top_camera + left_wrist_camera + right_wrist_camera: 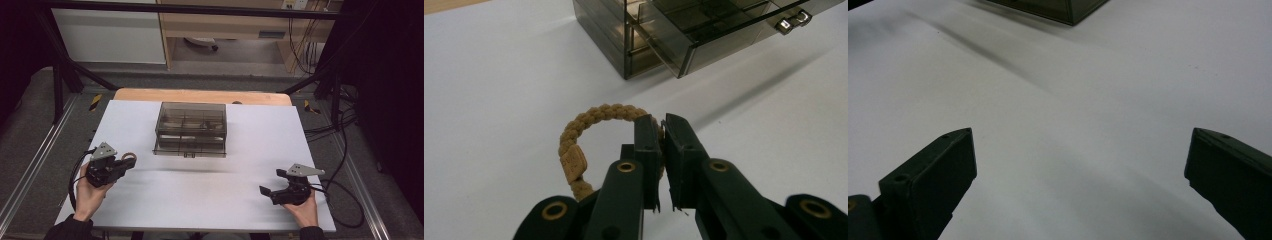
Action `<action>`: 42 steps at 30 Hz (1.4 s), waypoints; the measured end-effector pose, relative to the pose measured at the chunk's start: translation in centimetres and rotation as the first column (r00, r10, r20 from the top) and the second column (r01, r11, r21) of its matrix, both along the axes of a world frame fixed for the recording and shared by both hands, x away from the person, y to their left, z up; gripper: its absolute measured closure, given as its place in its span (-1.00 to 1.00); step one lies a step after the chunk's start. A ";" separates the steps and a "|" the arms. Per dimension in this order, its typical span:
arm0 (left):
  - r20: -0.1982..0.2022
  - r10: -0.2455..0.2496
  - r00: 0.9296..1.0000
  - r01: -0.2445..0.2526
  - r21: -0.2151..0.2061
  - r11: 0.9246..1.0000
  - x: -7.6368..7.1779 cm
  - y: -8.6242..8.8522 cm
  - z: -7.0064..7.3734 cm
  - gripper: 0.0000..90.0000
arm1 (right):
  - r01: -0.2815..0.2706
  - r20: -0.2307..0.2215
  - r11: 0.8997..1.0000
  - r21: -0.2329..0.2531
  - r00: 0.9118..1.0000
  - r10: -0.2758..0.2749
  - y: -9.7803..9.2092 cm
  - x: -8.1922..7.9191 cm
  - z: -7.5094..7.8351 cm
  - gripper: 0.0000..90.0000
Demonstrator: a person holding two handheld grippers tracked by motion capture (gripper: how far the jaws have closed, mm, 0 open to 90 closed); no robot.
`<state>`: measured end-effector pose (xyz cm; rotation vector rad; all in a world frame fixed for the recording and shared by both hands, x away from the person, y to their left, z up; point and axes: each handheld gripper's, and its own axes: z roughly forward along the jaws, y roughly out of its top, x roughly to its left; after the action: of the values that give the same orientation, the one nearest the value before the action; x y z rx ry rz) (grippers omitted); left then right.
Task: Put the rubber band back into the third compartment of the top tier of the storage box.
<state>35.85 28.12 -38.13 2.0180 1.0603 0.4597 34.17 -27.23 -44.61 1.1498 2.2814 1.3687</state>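
One braided bracelet (596, 116) is pinched between the pressed-together jaws of the left hand-held gripper (663, 131), held just above the white desk (165, 200) at its near left, well short of the smoky drawer box (191, 129). Its drawer (719, 30) stands ajar — carry the loop level, clear the drawer's front edge, and release only once over a compartment. The right hand-held gripper (1078, 165) hovers spread wide — free to steady the box.

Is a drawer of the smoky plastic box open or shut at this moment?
Open. In the left gripper view a drawer juts out past the front of the drawer box, its metal handle well clear of the frame.
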 end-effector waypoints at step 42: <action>0.083 -0.114 0.990 0.114 0.005 0.993 0.7 -5.4 5.2 0.87 | -0.002 0.000 1.000 0.000 1.000 0.002 0.0 0.0 0.0 -0.98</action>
<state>36.59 22.69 -32.89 2.0295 0.8891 0.4793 34.17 -27.22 -44.62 1.1475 2.2830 1.3689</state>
